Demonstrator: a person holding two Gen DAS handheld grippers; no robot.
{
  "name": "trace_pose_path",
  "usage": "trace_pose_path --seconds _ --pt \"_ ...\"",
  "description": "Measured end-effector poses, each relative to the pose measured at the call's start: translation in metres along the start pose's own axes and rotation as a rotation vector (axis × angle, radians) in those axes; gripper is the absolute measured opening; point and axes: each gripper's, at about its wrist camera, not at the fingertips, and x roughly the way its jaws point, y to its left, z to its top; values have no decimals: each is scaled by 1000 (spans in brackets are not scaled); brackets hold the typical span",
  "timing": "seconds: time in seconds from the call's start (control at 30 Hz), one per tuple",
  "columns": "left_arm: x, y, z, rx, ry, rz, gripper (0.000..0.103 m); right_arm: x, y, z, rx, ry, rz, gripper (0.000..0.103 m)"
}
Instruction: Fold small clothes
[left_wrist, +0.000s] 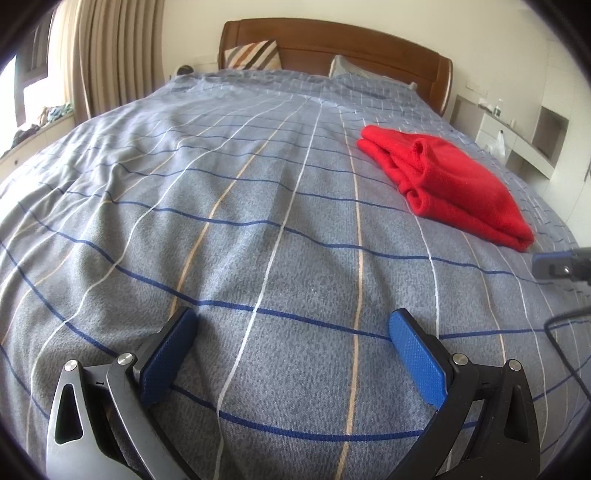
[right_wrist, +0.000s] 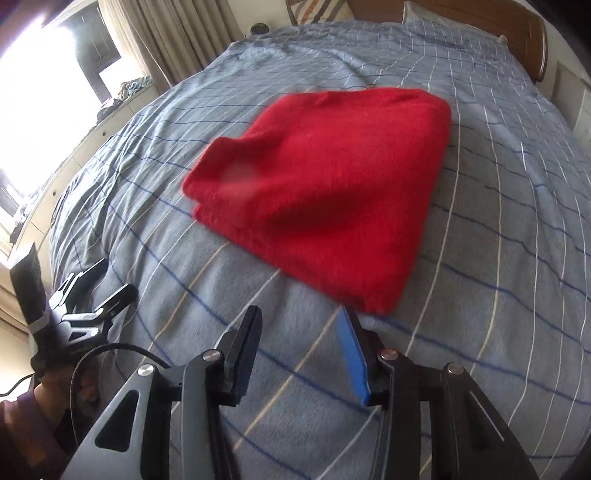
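Folded red garment (right_wrist: 317, 192) is shown lying flat on a grey-blue checked bedspread (left_wrist: 229, 229), toward the right side of the bed, its layered edges seen in the left wrist view. Left gripper (left_wrist: 291, 350) is held low over bare bedspread at the near left, its blue-padded fingers (left_wrist: 415, 356) spread wide and empty. Right gripper (right_wrist: 301, 350) is parted, nothing held, just short of the garment's near corner. Wooden headboard (left_wrist: 332, 40) is seen at the far end.

- A red garment (right_wrist: 325, 188), soft and fleecy, lies folded into a thick, roughly square bundle.
- It rests flat on the grey checked bedspread (right_wrist: 498, 258), its layered edges showing along one side.
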Motion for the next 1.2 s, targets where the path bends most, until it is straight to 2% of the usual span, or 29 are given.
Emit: trace_pose_path --seconds 0.07,0.1,0.13,0.2,0.37,0.53,0.7,0.9,1.03,1.2 --pt "0 1 0 1 -1 1 103 -18 5 -27 -11 -22 -23 45" --pt "-1 1 0 1 -1 1 103 -27 7 -41 -21 -35 -35 50" --pt "-2 1 -1 1 0 1 103 -34 8 -55 -24 -53 -52 59" --pt "-4 0 -3 5 0 -1 103 -51 6 -84 -3 -101 -95 67" --pt "-7 0 -5 16 4 5 103 -82 -3 -143 125 -224 -168 68" --pt "-13 -5 -8 41 39 44 103 -100 4 -182 180 -345 -219 84" --pt "-29 -8 -13 49 81 37 103 -95 1 -204 176 -336 -224 85" --pt "-33 -11 -7 32 131 1 102 -96 -7 -208 214 -368 -200 85" --pt "-36 -13 -4 4 132 -35 102 -95 -7 -211 217 -372 -197 85" --pt "-39 -20 -9 33 140 -42 102 -93 -2 -213 196 -371 -205 86"
